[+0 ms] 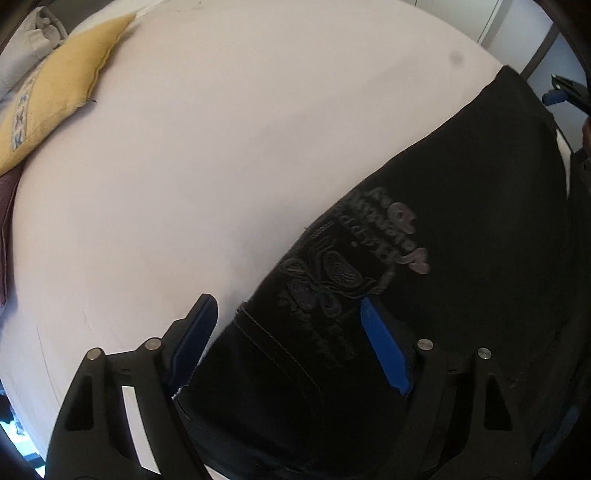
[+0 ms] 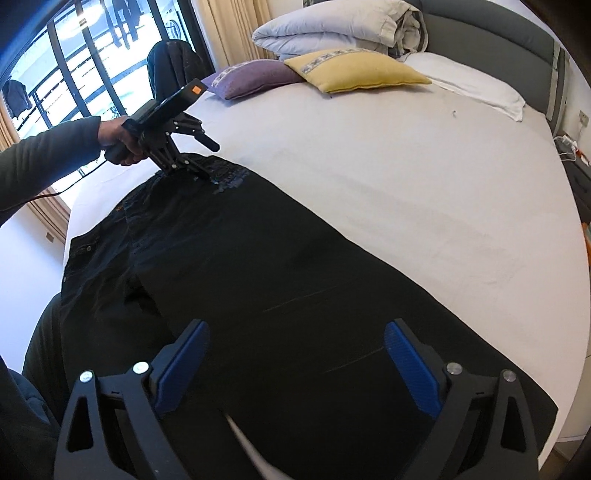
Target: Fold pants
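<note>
Black pants [image 2: 258, 280] lie flat along the near side of a white bed [image 2: 406, 177], waist at the far left, legs running toward the right wrist camera. They also show in the left wrist view [image 1: 461, 229], with grey embroidery [image 1: 332, 273] near the waist. My left gripper [image 1: 288, 314] is open, its jaws wide apart over the waist corner by the embroidery; it also shows in the right wrist view [image 2: 207, 162]. My right gripper [image 2: 295, 343] is open and empty above the leg end of the pants. Its fingertip [image 1: 554, 96] shows in the left wrist view.
A yellow cushion [image 2: 354, 70], a purple cushion [image 2: 255, 77], a white pillow [image 2: 476, 88] and a folded duvet [image 2: 332, 29] lie at the bed's head. A grey headboard [image 2: 517, 33] stands behind. A window [image 2: 74, 66] is to the left.
</note>
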The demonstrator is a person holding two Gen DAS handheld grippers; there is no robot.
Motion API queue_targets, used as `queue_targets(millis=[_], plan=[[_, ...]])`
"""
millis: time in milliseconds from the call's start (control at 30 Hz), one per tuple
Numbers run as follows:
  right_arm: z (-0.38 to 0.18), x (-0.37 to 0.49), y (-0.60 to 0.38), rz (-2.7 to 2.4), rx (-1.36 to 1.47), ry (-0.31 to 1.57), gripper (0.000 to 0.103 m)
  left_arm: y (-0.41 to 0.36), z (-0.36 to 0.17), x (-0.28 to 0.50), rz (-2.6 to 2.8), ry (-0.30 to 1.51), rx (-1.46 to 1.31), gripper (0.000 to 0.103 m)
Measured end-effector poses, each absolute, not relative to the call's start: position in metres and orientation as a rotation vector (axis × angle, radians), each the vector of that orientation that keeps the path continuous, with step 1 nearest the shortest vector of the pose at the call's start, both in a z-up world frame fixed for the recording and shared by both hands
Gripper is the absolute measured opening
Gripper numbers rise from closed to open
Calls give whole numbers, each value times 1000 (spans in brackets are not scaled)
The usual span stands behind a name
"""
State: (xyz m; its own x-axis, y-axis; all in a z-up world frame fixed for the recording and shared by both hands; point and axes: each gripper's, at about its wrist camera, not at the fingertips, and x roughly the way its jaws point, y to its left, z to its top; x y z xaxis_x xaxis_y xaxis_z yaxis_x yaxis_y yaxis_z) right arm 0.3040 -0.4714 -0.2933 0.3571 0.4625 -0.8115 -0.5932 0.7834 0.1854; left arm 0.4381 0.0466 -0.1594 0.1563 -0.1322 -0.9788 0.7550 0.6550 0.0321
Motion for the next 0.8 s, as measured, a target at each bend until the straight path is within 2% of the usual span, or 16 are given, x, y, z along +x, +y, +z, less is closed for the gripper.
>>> queue_targets(millis=[300, 400, 467, 500, 567, 633, 800], plan=[[-306, 315, -482, 706, -119, 1024, 96, 48, -192, 464, -698, 1369, 533, 78], [-305, 320, -484, 695, -132, 1031, 96, 42, -192, 461, -735, 1363, 529, 56], [-304, 323, -486, 685, -139, 1027, 96, 39, -193, 459, -737, 1351, 542, 52], [-303, 325, -487, 676, -145, 1021, 96, 37, -194, 458, -742, 1349, 539, 46], [-305, 327, -488, 662, -152, 1015, 96, 33, -194, 456, -739, 1328, 550, 29], [-305, 332, -488, 649, -164, 1012, 96, 29, -192, 451, -724, 1267, 572, 17], [-312, 342, -486, 642, -223, 1007, 94, 18, -194, 409, -674, 1044, 698, 8]])
